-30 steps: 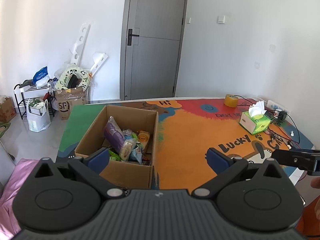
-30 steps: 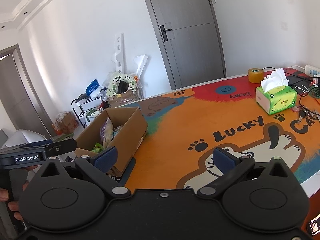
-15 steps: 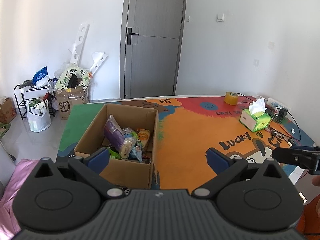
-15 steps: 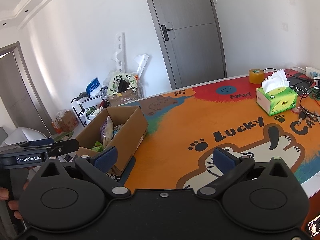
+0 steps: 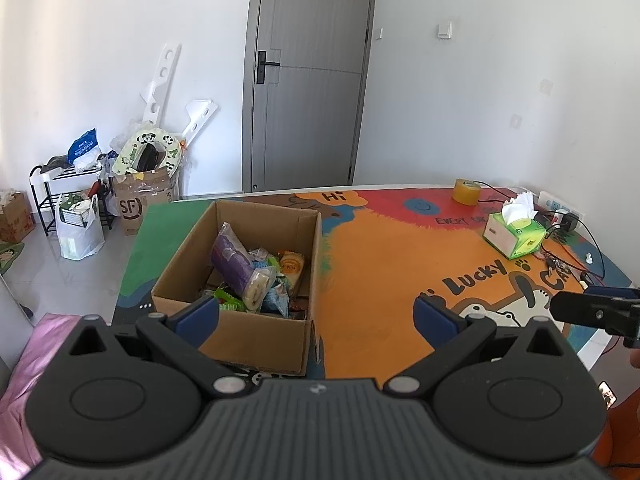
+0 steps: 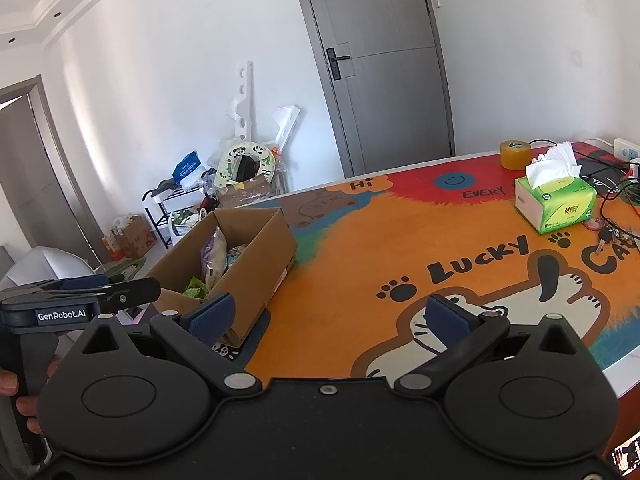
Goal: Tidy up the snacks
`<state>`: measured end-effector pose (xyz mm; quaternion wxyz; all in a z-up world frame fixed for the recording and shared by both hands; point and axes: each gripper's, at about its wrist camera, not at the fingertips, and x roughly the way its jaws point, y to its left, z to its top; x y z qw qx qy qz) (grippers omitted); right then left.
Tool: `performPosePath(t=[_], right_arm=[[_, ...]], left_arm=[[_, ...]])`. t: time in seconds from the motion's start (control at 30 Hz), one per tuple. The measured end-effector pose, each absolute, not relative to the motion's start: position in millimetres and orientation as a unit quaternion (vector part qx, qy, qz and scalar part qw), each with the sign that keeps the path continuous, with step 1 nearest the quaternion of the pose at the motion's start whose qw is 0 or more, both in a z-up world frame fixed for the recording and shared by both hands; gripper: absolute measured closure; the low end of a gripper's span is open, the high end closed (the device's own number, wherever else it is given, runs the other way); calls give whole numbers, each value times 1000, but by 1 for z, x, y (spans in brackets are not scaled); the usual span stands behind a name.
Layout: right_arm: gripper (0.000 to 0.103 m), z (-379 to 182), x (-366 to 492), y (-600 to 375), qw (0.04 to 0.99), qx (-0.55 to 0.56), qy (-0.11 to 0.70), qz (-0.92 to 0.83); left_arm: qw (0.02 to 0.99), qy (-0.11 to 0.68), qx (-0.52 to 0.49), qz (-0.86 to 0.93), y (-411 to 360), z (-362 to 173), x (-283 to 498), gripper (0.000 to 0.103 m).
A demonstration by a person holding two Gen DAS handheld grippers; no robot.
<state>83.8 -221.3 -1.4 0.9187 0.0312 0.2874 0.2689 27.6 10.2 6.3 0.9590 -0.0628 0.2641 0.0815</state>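
An open cardboard box stands on the left part of the colourful table mat. Inside lie several snack packets, among them a purple pack and an orange-labelled packet. My left gripper hovers open above the box's near right corner, nothing between its blue pads. My right gripper is open over the mat, right of the box, and holds nothing. Each gripper shows at the edge of the other's view.
A green tissue box, a roll of tape, cables and keys sit at the table's right side. Beyond the table are a grey door, a shoe rack, bags and boxes on the floor.
Both grippers have drawn back and risen slightly, so the table looks a little farther away. Both stay open and empty.
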Motion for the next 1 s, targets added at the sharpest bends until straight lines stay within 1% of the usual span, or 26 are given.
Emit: performPosePath(t=[1.0], right_arm=[[0, -1, 85, -221, 920, 25, 286, 268]], left_arm=[[958, 266, -69, 82, 13, 3, 29, 0]])
